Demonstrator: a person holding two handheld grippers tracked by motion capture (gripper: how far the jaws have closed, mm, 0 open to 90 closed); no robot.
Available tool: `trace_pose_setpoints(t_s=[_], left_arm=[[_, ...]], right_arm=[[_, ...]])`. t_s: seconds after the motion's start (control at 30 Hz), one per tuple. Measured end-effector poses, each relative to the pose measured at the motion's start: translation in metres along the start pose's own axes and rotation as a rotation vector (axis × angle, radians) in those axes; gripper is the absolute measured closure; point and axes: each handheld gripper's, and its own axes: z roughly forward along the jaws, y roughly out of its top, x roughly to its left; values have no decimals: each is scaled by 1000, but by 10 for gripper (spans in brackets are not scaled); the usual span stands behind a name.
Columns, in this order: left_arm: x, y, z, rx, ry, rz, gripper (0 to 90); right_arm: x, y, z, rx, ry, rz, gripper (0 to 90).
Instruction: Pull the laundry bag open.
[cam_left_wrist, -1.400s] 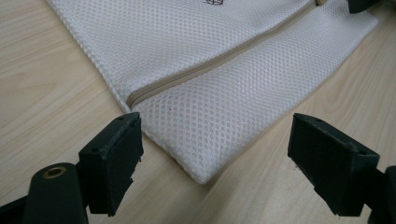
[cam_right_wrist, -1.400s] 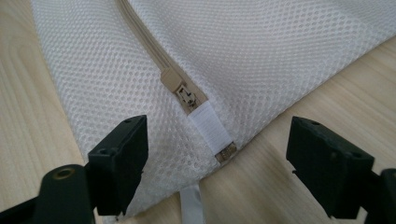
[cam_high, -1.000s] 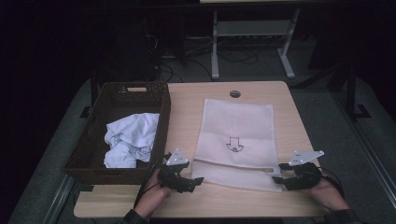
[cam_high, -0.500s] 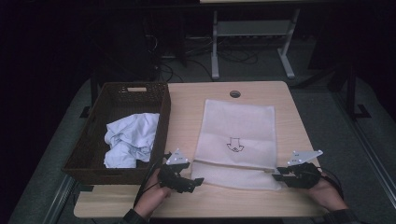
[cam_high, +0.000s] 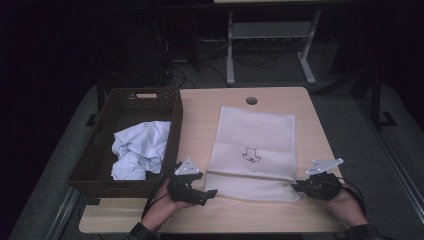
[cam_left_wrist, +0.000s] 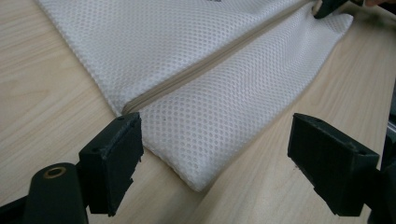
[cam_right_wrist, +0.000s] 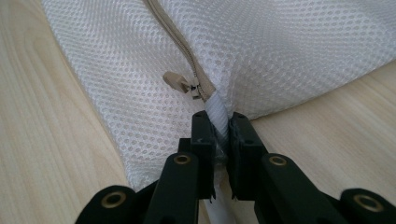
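A white mesh bag (cam_high: 252, 150) with a small arrow print lies flat on the wooden table (cam_high: 200, 115). A beige zipper (cam_left_wrist: 210, 60) runs across its near end. My left gripper (cam_high: 209, 193) is open at the bag's near left corner, and that corner (cam_left_wrist: 196, 140) lies between its spread jaws (cam_left_wrist: 219, 158). My right gripper (cam_high: 295, 186) is shut on a white fabric loop (cam_right_wrist: 217, 112) at the zipper's right end. The beige zipper pull (cam_right_wrist: 175, 79) sits just beyond the loop. The right gripper's tip (cam_left_wrist: 327, 7) touches the bag's far corner in the left gripper view.
A dark wicker basket (cam_high: 97, 155) stands at the table's left, holding a crumpled pale blue cloth (cam_high: 137, 150). A round cable hole (cam_high: 251, 100) lies beyond the bag. Bare wood borders the bag on both sides. Table legs and cables stand on the dark floor behind.
My right gripper has edged slightly left at the bag's near right corner. The left gripper has hardly moved.
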Motion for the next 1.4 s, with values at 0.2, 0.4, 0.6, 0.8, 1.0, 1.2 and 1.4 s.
trace_pose_setpoints(t_s=[0.2,0.4,0.6,0.8,1.0,1.2,1.4], left_arm=[[-3,0,1,21,-18,41,191],[-6,3,2,14,-43,59,179],[-12,7,8,15,-86,75,179],[-17,17,16,14,-136,80,182],[-24,30,24,1,-176,101,193],[-30,37,32,11,-186,114,209],[-34,44,37,-17,-202,104,200]], right_arm=[[5,7,-3,-33,-3,5,812],[11,12,-3,-61,2,-1,813],[16,16,-1,-81,16,-11,813],[18,18,-1,-88,20,-15,813],[19,19,-1,-92,21,-20,813],[20,19,-1,-97,22,-23,813],[20,19,-2,-105,25,-25,813]])
